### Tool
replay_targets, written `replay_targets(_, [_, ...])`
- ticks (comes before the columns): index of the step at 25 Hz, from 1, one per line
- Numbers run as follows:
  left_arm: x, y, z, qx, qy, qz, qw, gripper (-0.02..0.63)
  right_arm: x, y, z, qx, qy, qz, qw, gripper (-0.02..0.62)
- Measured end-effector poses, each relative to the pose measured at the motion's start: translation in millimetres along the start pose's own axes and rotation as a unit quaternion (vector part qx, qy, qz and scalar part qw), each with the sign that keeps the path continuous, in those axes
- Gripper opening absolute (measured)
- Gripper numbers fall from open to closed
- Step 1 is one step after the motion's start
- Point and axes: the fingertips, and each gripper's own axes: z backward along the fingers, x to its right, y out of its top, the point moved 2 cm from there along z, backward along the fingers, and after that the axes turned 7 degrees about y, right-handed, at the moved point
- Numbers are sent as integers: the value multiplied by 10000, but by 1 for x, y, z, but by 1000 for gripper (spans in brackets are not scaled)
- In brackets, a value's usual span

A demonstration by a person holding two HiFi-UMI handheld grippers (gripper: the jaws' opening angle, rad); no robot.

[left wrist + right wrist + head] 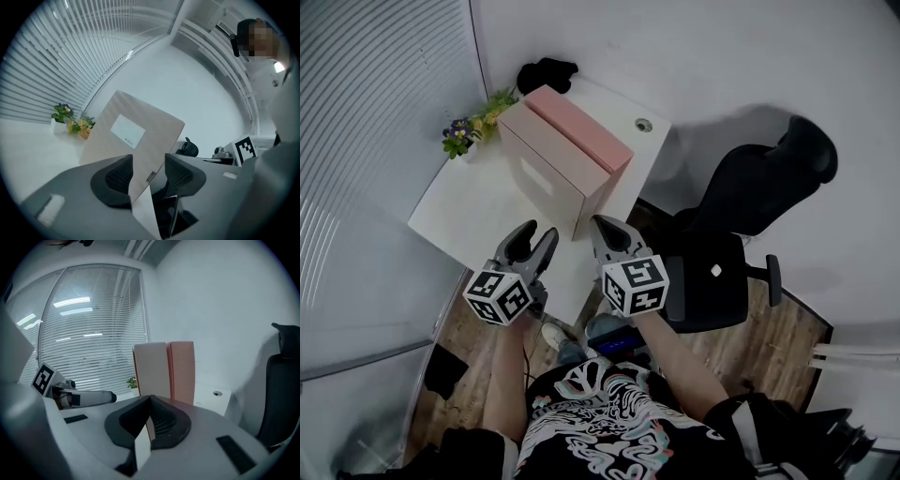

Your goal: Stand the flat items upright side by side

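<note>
Black shirt (pixel 614 427) with white swirl print

We hold our left forearm (pixel 502 373) and right forearm (pixel 678 359) out ahead of us, the left grey two-jaw claw (pixel 538 234) pointing about level with its jaws standing partly apart, the right grey two-jaw claw (pixel 607 228) close beside it, tipped slightly downward, jaws pressed together.

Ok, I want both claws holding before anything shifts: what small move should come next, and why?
Probably close the left claw on the beige folder: its edge sits between the open jaws, with a gap at one pad, while the right claw is shut on it. The folder stands beside the pink one.
</note>
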Motion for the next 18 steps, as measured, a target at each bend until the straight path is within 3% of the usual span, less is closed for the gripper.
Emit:
replay_targets(5, [4, 28, 24, 412, 729, -434, 9955, 39, -17, 18, 3, 266, 535, -42, 9982, 2])
replay_targets(7, [7, 38, 34, 517, 1017, -535, 9920, 2, -21, 20, 8, 316, 667, -17, 9973, 3])
replay_targets(13, [37, 49, 51, 517, 1523, -930, 9826, 0, -8, 23, 42, 490, 727, -240, 9959, 2])
replay_targets(18, [52, 48, 63, 680, 2093, -1252, 9674, 0, 6, 25, 63, 567, 558, -21, 9968, 2])
